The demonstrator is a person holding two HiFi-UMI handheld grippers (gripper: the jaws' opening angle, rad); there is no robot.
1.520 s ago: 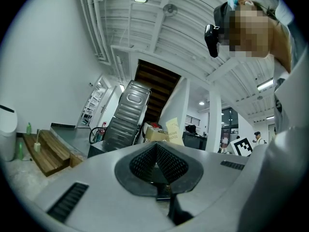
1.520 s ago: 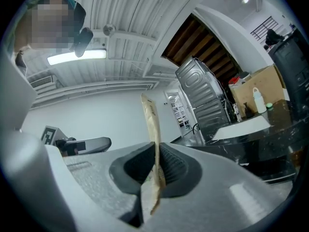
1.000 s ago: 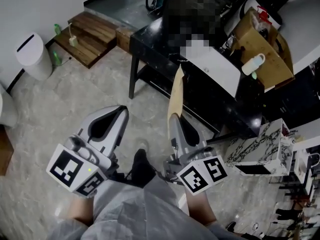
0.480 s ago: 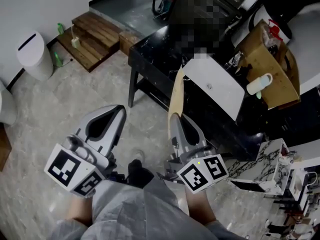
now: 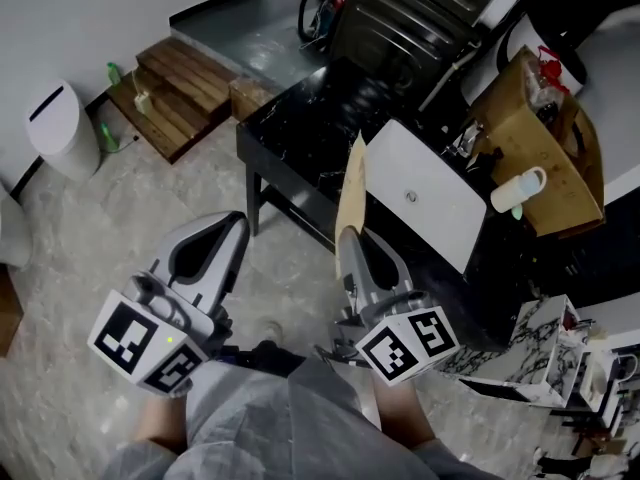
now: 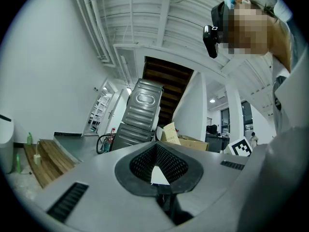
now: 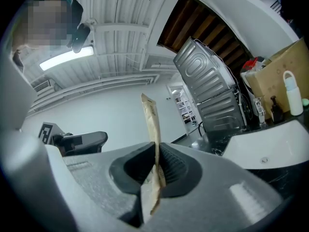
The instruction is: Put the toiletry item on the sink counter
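Carry step: right gripper clamps tan sachet, left gripper closed empty; next, reach and set it on sink counter.

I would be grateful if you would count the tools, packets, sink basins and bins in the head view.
Tools: 2 (left tool, right tool)
Tan packet: 1
White sink basin: 1
White bin: 1
Total: 5
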